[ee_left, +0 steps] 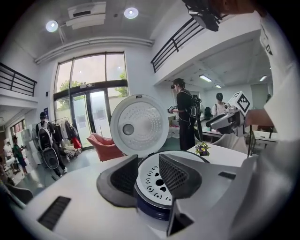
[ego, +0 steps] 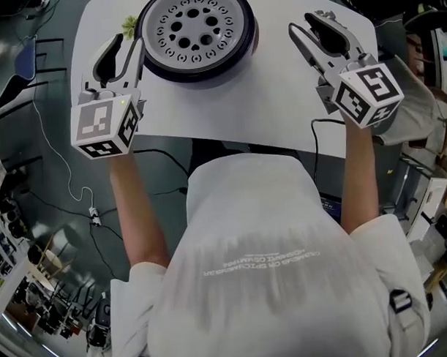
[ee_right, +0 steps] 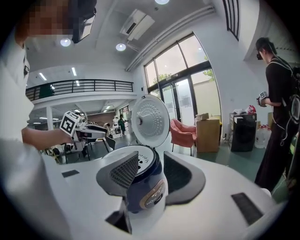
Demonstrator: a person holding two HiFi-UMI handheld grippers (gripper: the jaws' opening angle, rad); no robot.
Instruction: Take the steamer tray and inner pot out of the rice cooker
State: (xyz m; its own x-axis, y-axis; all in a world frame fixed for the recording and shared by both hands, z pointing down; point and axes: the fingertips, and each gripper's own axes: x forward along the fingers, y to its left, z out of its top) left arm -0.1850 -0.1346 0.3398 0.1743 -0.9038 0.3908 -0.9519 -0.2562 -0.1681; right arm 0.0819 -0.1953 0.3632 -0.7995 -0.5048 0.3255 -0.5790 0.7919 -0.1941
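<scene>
The dark blue rice cooker stands at the far middle of the white table, its lid swung up. The white perforated steamer tray sits in its mouth and hides the inner pot. My left gripper hovers just left of the cooker, jaws open and empty. In the left gripper view the tray shows beyond the left gripper. My right gripper is a short way right of the cooker, also open and empty. The right gripper faces the cooker body.
A small flower pot stands on the table just left of the cooker. Cables trail over the floor below the table's near edge. A person in black stands off to the right, and others stand around a red armchair farther off.
</scene>
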